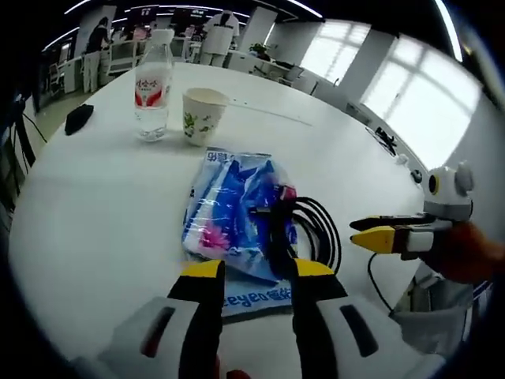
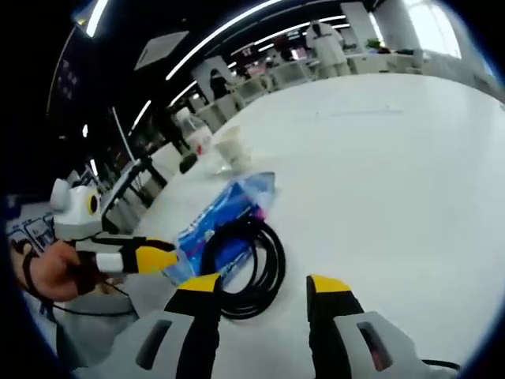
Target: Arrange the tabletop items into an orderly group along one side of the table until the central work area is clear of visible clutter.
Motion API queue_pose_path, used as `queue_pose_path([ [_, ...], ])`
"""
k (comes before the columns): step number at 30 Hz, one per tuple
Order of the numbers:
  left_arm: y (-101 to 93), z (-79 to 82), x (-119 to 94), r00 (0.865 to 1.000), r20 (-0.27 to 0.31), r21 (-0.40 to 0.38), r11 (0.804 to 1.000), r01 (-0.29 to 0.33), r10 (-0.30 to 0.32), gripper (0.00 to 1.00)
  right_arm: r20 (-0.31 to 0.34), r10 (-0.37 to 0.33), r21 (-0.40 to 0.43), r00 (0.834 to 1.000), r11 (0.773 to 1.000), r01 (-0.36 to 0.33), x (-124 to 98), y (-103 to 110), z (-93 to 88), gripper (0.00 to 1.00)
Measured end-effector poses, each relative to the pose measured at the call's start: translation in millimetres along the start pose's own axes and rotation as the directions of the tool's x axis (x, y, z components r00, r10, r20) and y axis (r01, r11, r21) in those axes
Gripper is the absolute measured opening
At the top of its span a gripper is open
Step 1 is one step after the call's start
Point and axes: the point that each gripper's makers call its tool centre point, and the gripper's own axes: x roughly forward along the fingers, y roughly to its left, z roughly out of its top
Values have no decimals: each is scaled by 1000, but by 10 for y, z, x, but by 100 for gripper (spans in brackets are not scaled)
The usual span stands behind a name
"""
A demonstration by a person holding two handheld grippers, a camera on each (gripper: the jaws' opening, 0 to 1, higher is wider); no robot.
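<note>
A blue snack packet [image 1: 233, 209] lies flat in the middle of the white table [image 1: 102, 213], with a coiled black cable [image 1: 316, 225] resting on its right side. My left gripper [image 1: 257, 270] is open, and the packet's near edge lies between its jaws. My right gripper [image 1: 377, 232] comes in from the right, close to the cable. A water bottle [image 1: 152, 91] and a paper cup [image 1: 202, 114] stand upright beyond the packet. In the right gripper view my right gripper [image 2: 262, 286] is open just short of the cable [image 2: 256, 264], beside the packet [image 2: 225, 217].
A small black object [image 1: 78, 118] lies near the far left table edge. The bottle [image 2: 197, 138] and cup [image 2: 231, 150] stand close together. A wide bare stretch of table [image 2: 379, 158] lies to the right. Desks, chairs and people stand in the background.
</note>
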Motion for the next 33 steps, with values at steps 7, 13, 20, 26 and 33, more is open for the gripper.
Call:
queue_pose_path([
  [7,-39,-54,75,1000,-22,-24,1000,4,-4,31,-26,1,13,1000,1000,-1,135,-5,-35,41],
  [13,-77,-54,137,999,-34,-29,1000,2,-3,32,-41,11,25,999,1000,-10,201,51,-22,39],
  [20,-27,-118,199,998,-57,-42,999,-22,20,31,-58,19,20,998,1000,-18,353,30,-23,32],
  [26,-41,-193,217,995,-94,-44,998,-37,32,25,-67,-1,18,998,1000,2,386,-24,-88,23],
  [33,-101,-218,233,994,-109,-54,998,-25,19,9,-64,-37,42,997,998,40,373,-164,-112,7],
])
